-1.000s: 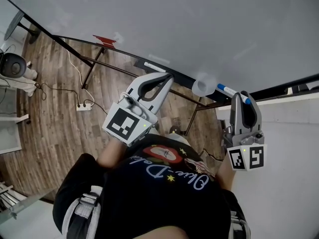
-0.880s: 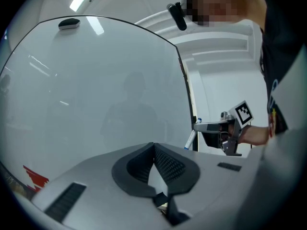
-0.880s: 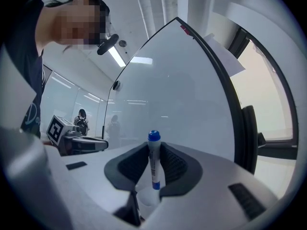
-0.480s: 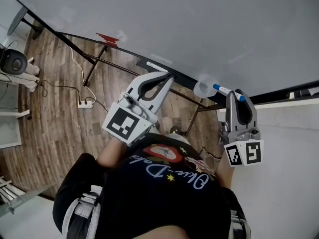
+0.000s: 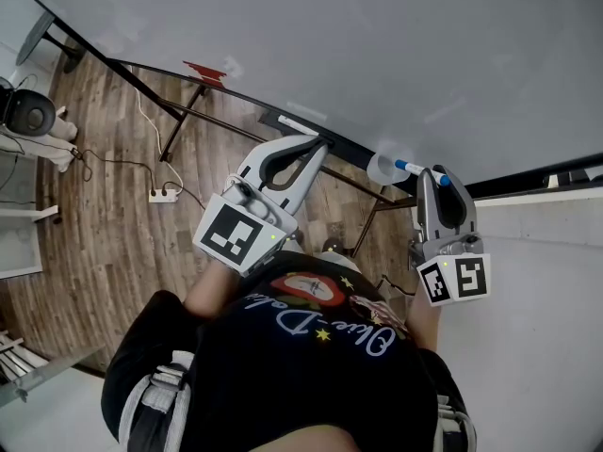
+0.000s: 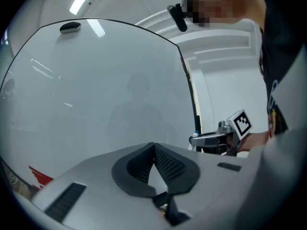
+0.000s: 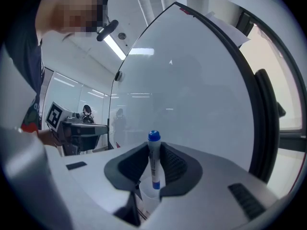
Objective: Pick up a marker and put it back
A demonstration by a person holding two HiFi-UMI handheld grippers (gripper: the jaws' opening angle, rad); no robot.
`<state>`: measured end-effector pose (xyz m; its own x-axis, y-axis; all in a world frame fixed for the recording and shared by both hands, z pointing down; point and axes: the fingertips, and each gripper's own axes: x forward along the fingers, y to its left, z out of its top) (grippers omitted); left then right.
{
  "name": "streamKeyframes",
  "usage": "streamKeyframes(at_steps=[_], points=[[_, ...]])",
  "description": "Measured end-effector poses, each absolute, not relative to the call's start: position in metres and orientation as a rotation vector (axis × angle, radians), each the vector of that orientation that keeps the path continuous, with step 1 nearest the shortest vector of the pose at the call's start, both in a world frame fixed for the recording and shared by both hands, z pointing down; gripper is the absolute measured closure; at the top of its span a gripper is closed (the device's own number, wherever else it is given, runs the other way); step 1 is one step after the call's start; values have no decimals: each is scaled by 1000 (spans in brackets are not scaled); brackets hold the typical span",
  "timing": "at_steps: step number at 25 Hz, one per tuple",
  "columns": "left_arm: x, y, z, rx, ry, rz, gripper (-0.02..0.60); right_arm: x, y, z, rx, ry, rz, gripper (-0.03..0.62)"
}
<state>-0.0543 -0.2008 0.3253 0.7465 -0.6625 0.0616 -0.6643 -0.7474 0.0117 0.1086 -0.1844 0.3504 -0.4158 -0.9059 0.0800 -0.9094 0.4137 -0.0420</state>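
**Marker clamped at the cup**

The blue-capped marker (image 7: 153, 163) stands upright, pinched between the right gripper's (image 7: 154, 150) fingers (image 7: 175, 166). Its lower end sits at the mouth of the clear cup (image 7: 149, 196), by the whiteboard's (image 7: 192, 80) edge. The left gripper (image 6: 153, 146) hangs just beside it, fingers pressed together, nothing between them.

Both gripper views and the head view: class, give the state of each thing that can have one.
left gripper: shut, empty.
right gripper: shut on the marker.
marker: capped, clamped between the right gripper's jaws.
clear cup: just below the marker's lower end.
whiteboard: blank.
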Motion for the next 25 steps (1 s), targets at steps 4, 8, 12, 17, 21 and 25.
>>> streamKeyframes(at_steps=[4,8,12,17,21,25], points=[[-57,-201,325,2901,-1113,85,578,107,-187,361,1657,-2584,142,520],[-61,-202,326,2893,-1123,87,578,104,-190,370,1631,-2555,145,520],[-61,-202,326,2898,-1121,90,578,100,-192,375,1616,-2534,171,520],[-63,-202,325,2894,-1127,90,578,101,-193,386,1610,-2518,210,520],[-63,-201,325,2896,-1124,92,578,101,-194,392,1608,-2521,241,520],[-63,-201,325,2898,-1120,94,578,101,-195,398,1612,-2521,267,520]])
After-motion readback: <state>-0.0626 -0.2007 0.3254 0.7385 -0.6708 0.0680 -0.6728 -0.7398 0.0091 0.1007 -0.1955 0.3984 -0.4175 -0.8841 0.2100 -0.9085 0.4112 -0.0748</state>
